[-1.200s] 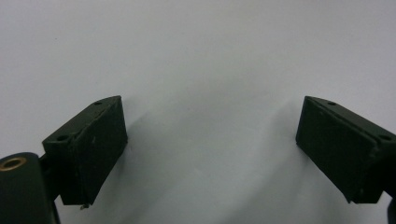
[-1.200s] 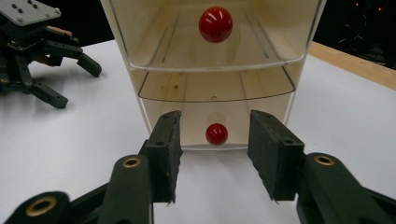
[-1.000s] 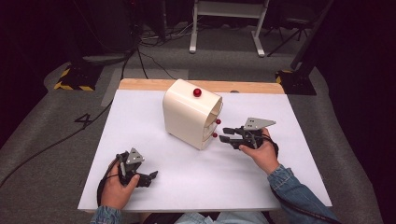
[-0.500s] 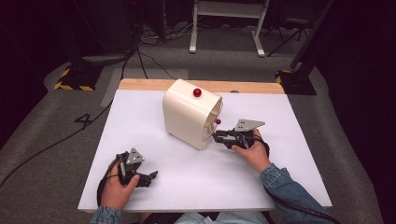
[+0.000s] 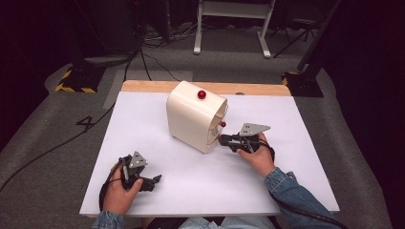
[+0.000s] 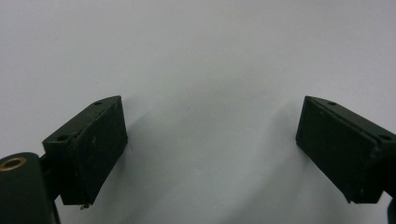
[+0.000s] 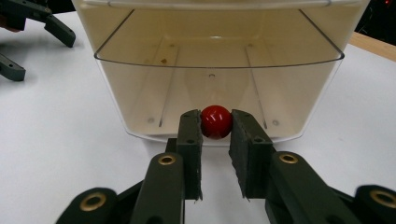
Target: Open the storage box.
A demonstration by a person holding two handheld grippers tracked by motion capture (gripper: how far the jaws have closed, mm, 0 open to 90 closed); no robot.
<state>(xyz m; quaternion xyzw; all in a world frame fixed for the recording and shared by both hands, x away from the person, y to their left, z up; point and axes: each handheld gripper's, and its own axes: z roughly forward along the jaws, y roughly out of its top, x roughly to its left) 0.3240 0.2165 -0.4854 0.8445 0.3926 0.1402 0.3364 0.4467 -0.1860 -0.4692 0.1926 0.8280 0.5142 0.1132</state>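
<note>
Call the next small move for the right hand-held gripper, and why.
Probably pull straight back. The right hand-held gripper is closed on the red knob at the bottom edge of the cream bread box's clear door. The left hand-held gripper rests open on the table.

A cream box (image 5: 193, 119) with a clear curved front stands on the white worktop (image 5: 143, 119), a red knob (image 5: 201, 94) on top. Another red knob (image 7: 216, 121) sits at its lower front.

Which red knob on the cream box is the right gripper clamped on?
The lowest knob, at the bottom edge of the box's clear door, between the right gripper's jaws. The top knob is untouched.
</note>
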